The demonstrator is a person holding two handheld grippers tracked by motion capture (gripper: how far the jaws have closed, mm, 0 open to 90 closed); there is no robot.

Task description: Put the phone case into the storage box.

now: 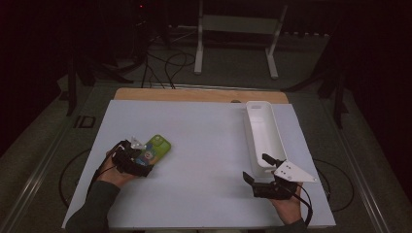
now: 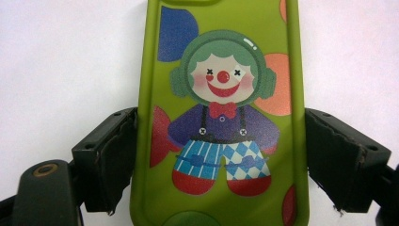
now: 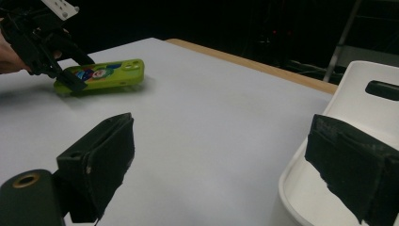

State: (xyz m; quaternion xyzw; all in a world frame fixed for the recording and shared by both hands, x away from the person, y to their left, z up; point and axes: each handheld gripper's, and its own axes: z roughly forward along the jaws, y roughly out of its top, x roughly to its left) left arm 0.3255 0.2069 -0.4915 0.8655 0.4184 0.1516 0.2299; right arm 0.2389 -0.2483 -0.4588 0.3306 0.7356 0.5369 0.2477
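Left gripper [image 2: 221, 155] jaws pinch the green phone case [image 2: 221, 117] by its slick edges, so it might slip out. Right gripper [image 3: 226, 160] jaws sit apart, empty, beside the white tray [image 3: 357, 94].

No letters, numbers or brand marks legible anywhere; on the green phone case [image 2: 221, 117] just a printed clown figure with small x-shaped crosses for eyes and coloured circles around it, no wording; on the white tray [image 1: 265, 131] and the table [image 1: 204, 160] nothing written either.
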